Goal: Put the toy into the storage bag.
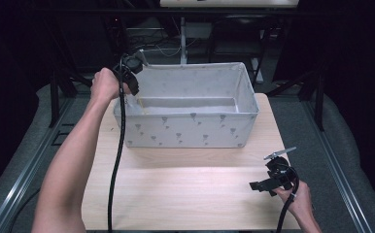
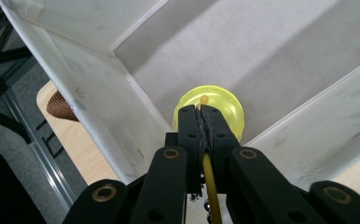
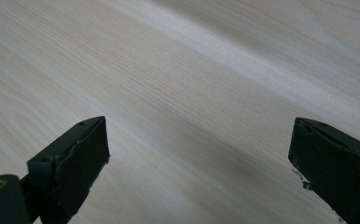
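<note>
A white fabric bin [image 1: 190,130] with a small grey print stands at the far half of the wooden table [image 1: 185,189]. My left gripper [image 1: 130,83] points down into the bin's left near corner. In the left gripper view my left gripper [image 2: 200,110] is shut on the thin edge of a yellow translucent round item [image 2: 225,107], which hangs just inside the bin's wall [image 2: 99,84] above the grey bottom. My right gripper [image 1: 265,182] hovers low over the table's near right part. Its jaws [image 3: 199,144] stand wide open with nothing but bare wood [image 3: 169,70] between them.
A brown ribbed object [image 2: 59,106] lies on the table just outside the bin's left wall. Metal rails [image 1: 25,165] run along both sides of the table. Black cables trail from both grippers toward the near edge.
</note>
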### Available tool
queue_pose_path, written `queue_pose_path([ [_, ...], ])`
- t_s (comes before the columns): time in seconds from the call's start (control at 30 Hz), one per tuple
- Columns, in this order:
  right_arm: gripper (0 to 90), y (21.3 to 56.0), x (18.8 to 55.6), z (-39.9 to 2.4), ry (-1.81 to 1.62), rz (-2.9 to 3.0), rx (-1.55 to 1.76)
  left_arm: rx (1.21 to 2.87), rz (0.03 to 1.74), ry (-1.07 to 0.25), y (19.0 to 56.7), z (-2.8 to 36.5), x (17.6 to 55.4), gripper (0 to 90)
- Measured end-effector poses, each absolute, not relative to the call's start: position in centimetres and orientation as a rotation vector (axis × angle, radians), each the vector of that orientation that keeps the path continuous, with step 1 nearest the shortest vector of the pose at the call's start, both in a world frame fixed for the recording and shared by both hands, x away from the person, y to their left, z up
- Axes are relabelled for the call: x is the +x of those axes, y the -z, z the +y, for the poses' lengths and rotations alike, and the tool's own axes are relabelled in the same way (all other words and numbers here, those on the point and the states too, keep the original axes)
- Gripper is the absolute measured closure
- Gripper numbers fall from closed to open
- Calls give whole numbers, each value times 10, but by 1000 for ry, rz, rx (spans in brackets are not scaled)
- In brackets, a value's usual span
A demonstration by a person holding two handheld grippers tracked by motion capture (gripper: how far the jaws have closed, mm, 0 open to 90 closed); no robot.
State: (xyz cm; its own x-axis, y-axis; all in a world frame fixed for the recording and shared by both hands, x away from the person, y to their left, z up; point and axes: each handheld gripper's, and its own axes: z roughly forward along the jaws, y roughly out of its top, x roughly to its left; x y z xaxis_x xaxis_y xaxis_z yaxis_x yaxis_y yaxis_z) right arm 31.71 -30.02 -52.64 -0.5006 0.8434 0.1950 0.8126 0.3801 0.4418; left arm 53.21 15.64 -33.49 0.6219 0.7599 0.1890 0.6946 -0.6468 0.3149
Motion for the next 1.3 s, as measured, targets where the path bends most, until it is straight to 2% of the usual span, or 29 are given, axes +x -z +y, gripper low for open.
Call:
queue_pose_path([
  [0.37,46,527,317,-300,-759,2563,1537,2655,1257,-408,361,168,535,875],
  [0.8,46,527,317,-300,-759,2563,1537,2643,1308,-390,361,178,533,864],
  [0.97,46,527,317,-300,-758,2563,1538,2576,1288,-385,354,179,531,785],
  [1.07,46,527,317,-300,-760,2563,1536,2556,1286,-388,350,180,529,692],
  [1.13,45,526,317,-300,-760,2562,1536,2552,1299,-403,346,181,528,588],
  [1.3,45,526,317,-300,-761,2561,1537,2533,1290,-431,337,182,521,409],
])
